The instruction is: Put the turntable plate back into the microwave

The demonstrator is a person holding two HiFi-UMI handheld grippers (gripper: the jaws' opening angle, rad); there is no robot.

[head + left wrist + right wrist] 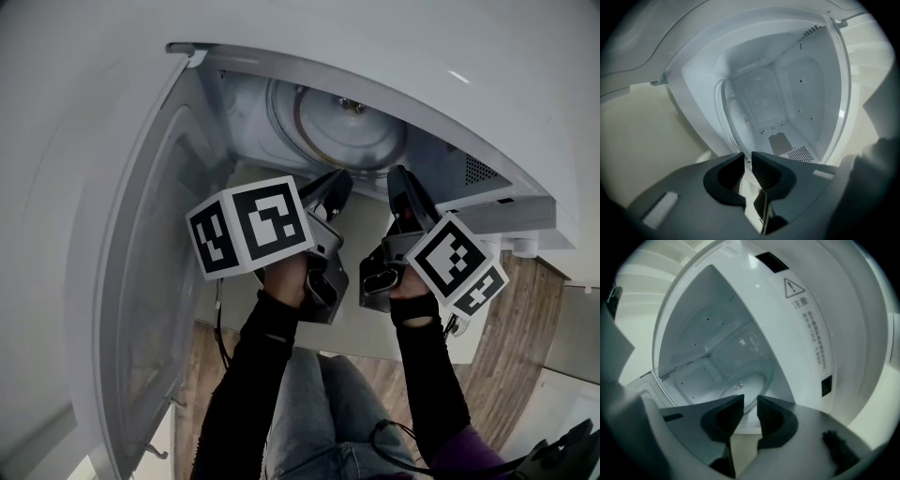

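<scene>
Head view: microwave [394, 84] open, door [141, 281] swung to the left. The plate [342, 141] lies inside the cavity, low over its floor; whether it sits on its hub cannot be told.
Risk, seating: the plate is probably not centred yet. Let go off the hub, it would likely rock or rest skewed.
Risk, glass: the rim seems held at one spot only. A twist of that wrist could knock the far edge against the cavity wall.
Risk, exit: a finger pulled back carelessly could catch the rim and drag the plate forward.
Left gripper [747, 157]: fingers all but together, pinching the plate's near rim.
Right gripper [750, 401]: fingers apart, the rim just ahead of them and not pressed.
Pose: both forearms reach side by side to the cavity mouth. The grippers point slightly down, close together, with their marker cubes facing up.
</scene>
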